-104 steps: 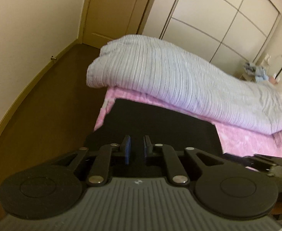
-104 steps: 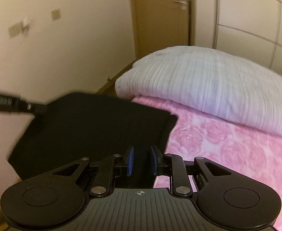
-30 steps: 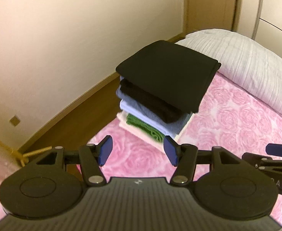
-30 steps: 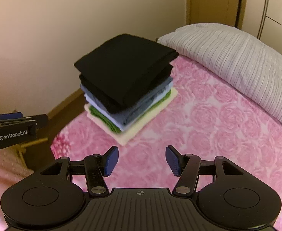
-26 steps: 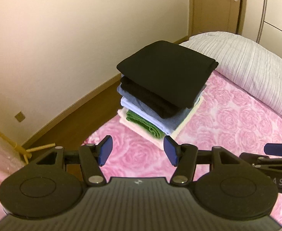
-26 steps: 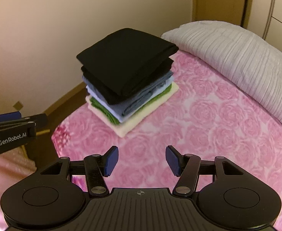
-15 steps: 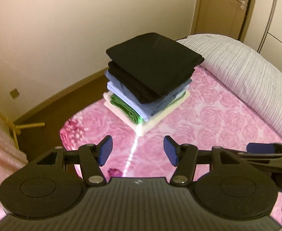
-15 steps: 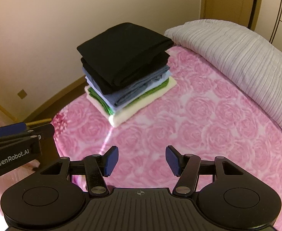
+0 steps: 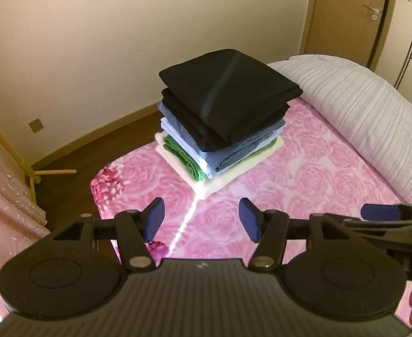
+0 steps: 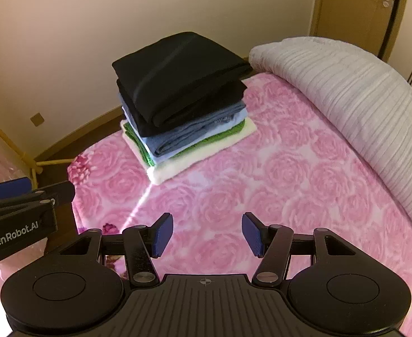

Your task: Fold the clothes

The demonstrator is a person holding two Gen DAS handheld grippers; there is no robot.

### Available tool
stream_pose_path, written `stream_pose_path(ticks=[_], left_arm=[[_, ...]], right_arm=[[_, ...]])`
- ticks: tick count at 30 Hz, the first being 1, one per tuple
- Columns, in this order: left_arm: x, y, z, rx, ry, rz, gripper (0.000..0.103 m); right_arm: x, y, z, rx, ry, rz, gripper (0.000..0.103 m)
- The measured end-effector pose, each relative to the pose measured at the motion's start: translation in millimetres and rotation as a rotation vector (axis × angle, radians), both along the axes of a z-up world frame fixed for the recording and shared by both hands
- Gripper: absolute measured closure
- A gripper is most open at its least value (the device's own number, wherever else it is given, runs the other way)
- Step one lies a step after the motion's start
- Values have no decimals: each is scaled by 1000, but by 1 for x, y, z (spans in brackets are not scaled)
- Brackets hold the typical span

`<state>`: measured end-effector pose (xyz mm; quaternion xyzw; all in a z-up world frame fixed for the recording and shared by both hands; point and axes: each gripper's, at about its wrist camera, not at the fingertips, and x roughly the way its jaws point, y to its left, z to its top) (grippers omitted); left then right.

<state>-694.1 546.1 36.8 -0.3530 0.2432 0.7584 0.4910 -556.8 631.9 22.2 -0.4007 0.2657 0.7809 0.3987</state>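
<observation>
I am holding both grippers above the pink rose-patterned bedspread, well short of the stack of folded clothes. The left gripper is hanging with its blue pads spread wide and nothing between them; the right gripper is doing the same, gaping and empty. Bare bedspread is lying between both sets of fingers and the stack, so there is open room ahead.

The stack is sitting near the bed's corner, close to where the cover is dropping off toward the dark wooden floor and the cream wall. On its other side the grey striped duvet is lying rolled along the bed, just beside the stack's far corner.

The left wrist view is showing me the right gripper's blue fingertip poking in at the right edge, and a pink curtain on the left. The right wrist view is showing the left gripper's body with its lettering at the left edge, and more bare bedspread toward the right.

The stack is looking squared: a black garment on top, another dark layer under it, then blue, pale blue, green, and a cream piece at the bottom, jutting out past the rest.
</observation>
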Motion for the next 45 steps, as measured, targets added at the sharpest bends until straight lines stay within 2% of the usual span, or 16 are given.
stream_pose_path(ticks=[16,37,45], left_arm=[[15,12,7,2,30,41,48],[15,21,1,-3,20,40,48],[15,19,1,13,42,37,48]], right_arm=[[4,21,1,7,21,52,45],[-2,26,0,-6,23,66,45],[-4,24,0,-4,16,60,45]])
